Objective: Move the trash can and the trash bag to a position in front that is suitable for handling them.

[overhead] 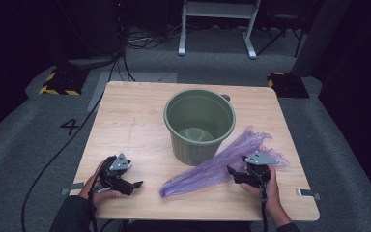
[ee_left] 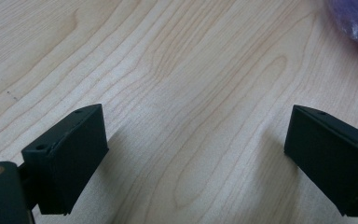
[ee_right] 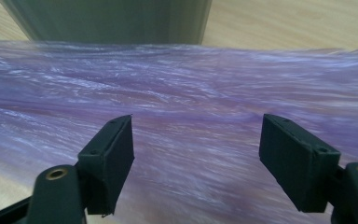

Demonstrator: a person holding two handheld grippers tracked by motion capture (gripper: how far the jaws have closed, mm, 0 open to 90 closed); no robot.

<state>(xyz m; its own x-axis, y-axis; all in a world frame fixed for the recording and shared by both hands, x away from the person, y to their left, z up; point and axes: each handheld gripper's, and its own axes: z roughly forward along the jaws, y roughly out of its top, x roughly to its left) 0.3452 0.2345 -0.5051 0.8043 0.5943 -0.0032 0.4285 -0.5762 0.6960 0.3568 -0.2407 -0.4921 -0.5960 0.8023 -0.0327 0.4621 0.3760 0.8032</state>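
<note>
Purple, thin, crumpled plastic bag (overhead: pixel 222 164) lies stretched slantwise on the pale wooden table (overhead: pixel 125 116), from near its front edge up toward its right edge, just beside the round green plastic bin (overhead: pixel 200 125) standing mid-table. The right gripper (overhead: pixel 233 170) sits over the bag's middle with its jaws spread wide, nothing pinched between them. The left gripper (overhead: pixel 136 184), near the front-left corner, is likewise wide and empty over bare wood. By my reading, the bag is being picked up to line the bin; next, the right jaws must close on a fold. The bag's mouth is hard to make out, and the right gripper view is blurred.
</note>
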